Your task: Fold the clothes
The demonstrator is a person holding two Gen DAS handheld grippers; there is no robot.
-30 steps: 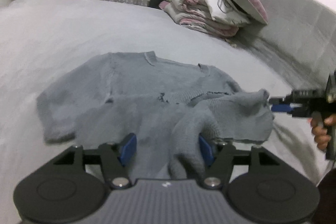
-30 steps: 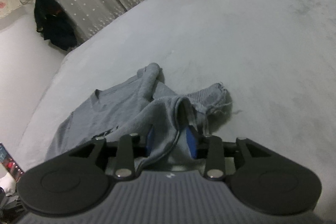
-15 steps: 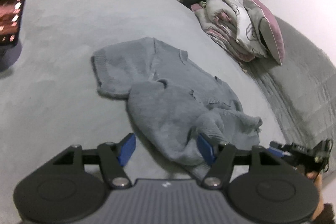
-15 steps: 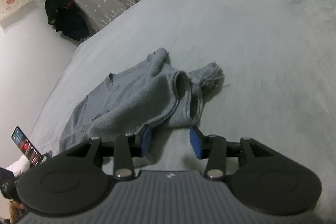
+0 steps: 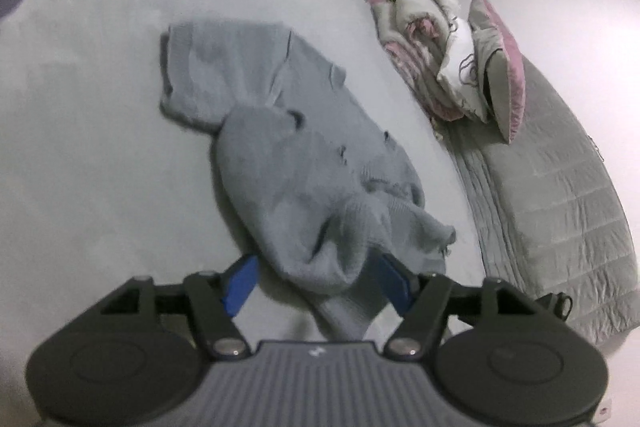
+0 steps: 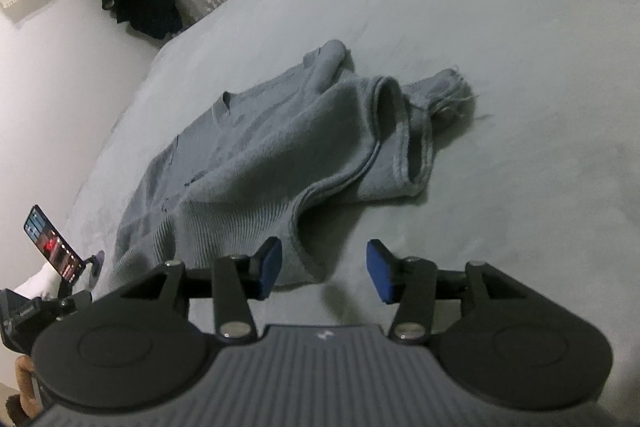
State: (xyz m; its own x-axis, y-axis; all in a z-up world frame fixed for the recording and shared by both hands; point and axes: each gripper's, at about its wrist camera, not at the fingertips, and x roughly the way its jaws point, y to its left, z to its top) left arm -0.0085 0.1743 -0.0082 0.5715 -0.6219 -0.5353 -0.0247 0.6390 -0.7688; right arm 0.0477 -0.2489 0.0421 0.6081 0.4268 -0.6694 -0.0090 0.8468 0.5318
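A grey knitted sweater (image 5: 312,167) lies crumpled on the light grey bed (image 5: 100,147), its lower half thrown loosely over the upper half. My left gripper (image 5: 317,283) sits low at the near end, jaws opening. A hanging fold of the sweater passes between the blue pads (image 5: 240,283), which do not press it. In the right wrist view the sweater (image 6: 260,147) spreads ahead, one sleeve cuff gaping. My right gripper (image 6: 324,269) hovers just short of the ribbed hem, jaws opening. Its left pad (image 6: 270,267) is beside the hem edge, and only bare bed lies between the pads.
A stack of folded pink-and-white bedding (image 5: 416,51) with a pink-edged pillow (image 5: 500,67) stands at the head of the bed beside a grey quilt (image 5: 560,207). A lit phone on a stand (image 6: 48,239) is at the left bed edge. A dark garment (image 6: 136,7) hangs by the curtain.
My right gripper has let go of the sweater fold it held and drawn back, and the fold has dropped onto the bed. The left gripper has rolled and sunk, its jaws a little wider.
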